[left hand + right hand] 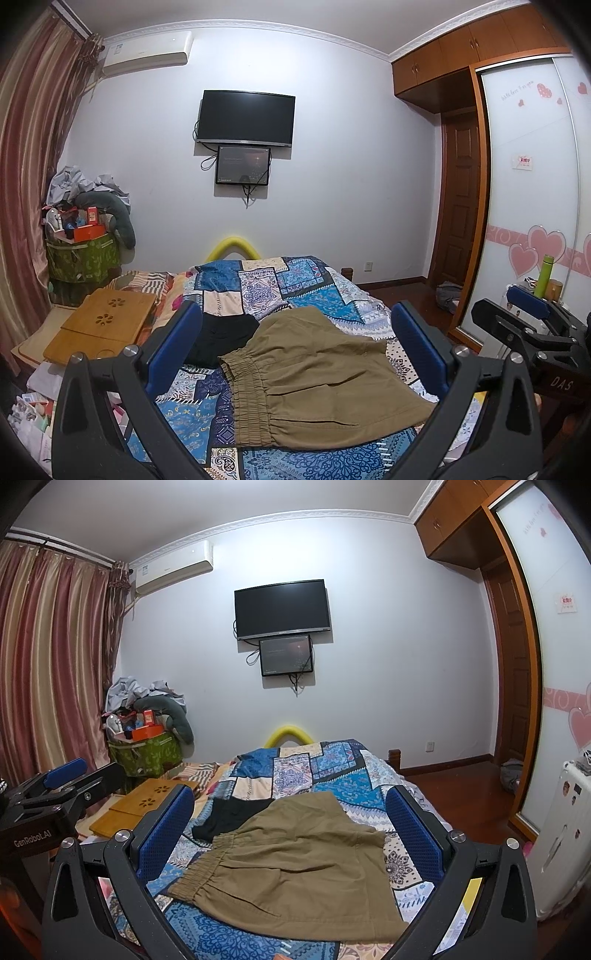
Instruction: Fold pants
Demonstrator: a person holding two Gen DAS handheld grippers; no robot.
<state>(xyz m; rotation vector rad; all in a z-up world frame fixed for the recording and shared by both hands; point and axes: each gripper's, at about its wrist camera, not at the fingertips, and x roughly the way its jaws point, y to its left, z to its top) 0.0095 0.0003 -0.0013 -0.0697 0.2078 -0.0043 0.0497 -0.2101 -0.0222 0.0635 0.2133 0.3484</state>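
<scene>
Both the left tongs (295, 354) and right tongs (291, 830) gape wide, holding nothing, above the khaki pants (317, 380). The pants lie flat on the bed (258, 280), elastic waistband toward the curtain side, legs toward the wardrobe (532, 166).

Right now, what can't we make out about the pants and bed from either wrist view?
- Khaki pants: near hem corner hidden behind the left gripper finger, left wrist view; likewise behind the right gripper finger, right wrist view.
- Black garment: partly covered by the pants and a finger, type unclear.
- Bed: near edge cut off by the frame bottom.
</scene>
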